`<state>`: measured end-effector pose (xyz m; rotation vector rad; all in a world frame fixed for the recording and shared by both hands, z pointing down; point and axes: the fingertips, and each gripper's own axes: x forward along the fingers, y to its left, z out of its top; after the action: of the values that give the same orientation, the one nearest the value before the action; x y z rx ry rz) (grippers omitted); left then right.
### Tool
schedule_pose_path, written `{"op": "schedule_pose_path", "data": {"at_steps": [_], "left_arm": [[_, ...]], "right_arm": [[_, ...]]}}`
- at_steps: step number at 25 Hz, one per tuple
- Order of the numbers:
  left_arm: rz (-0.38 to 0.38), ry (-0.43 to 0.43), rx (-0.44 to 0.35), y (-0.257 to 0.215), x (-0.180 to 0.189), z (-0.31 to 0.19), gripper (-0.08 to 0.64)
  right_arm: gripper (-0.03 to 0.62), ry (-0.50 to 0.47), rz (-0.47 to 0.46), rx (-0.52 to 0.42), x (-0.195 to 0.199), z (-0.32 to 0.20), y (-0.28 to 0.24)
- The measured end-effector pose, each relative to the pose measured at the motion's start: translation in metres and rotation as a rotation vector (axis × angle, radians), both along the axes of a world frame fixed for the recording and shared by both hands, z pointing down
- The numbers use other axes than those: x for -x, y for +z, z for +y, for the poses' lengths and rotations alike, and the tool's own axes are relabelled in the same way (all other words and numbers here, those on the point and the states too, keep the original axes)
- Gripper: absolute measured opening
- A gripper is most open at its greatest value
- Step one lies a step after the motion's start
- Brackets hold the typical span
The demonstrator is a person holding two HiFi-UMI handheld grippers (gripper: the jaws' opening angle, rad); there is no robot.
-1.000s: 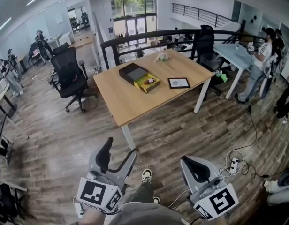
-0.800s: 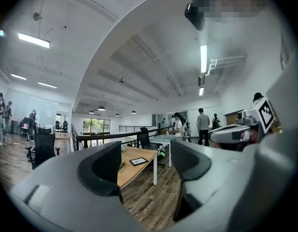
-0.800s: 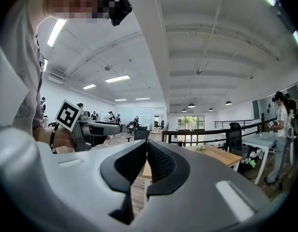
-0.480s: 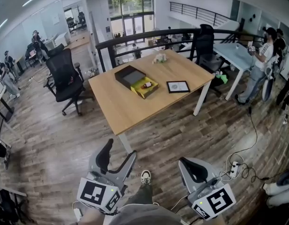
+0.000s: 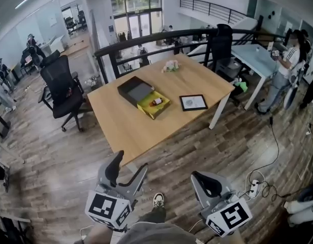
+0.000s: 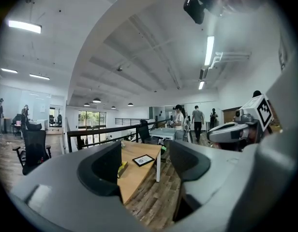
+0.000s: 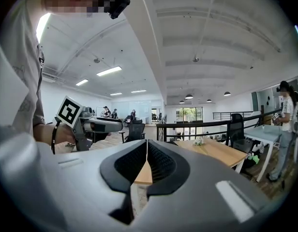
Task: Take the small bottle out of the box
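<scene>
We find both grippers held low over the wood-plank floor (image 5: 60,151), off the near corner of the worktop (image 5: 126,128) and well apart from it.

The left gripper (image 5: 127,171) is released. In its own view the two moulded grey fingers (image 6: 103,170), each with a black hollowed pad, stand wide apart, with nothing between them but the distant worktop and floor.

The right gripper (image 5: 206,183) is clenched. In its own view the ribbed black pads of its fingers (image 7: 132,163) meet along a thin vertical seam, and nothing is held.

The worktop is a pale wood-grain rectangle on white legs. Near its middle lies the box (image 5: 164,105), a shallow square tray with a yellow lining, open at the top. The small bottle (image 5: 156,101) lies inside the box. It reads as dark with a reddish part, and it is too small for us to make out more.

A flat dark-grey lid (image 5: 134,90) of the same square shape lies touching the box on the side toward the left corner. A thin black-framed panel (image 5: 193,102) lies flat between the box and the right corner. A small pale, soft-looking object (image 5: 170,65) sits near the far corner.

A black mesh-backed office chair (image 5: 60,88) stands on the floor beyond the left corner.
</scene>
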<state>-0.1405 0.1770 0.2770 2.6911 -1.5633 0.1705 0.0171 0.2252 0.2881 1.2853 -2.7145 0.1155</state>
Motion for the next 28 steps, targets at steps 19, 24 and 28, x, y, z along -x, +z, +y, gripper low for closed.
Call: {"op": "schedule_pose_path", "data": {"at_steps": [19,24,28], "left_arm": [[-0.061,0.09,0.034,0.021,0.018,-0.21,0.298],[-0.069,0.071,0.039,0.031,0.011,-0.251,0.296],[-0.051,0.034,0.037,0.039,0.002,-0.291,0.293]], "right_arm": [[0.015,0.034,0.019,0.061,0.032,-0.205,0.019],[0.015,0.023,0.019,0.09,0.022,-0.249,0.035],[0.015,-0.018,0.024,0.09,0.014,-0.294,0.043]]}}
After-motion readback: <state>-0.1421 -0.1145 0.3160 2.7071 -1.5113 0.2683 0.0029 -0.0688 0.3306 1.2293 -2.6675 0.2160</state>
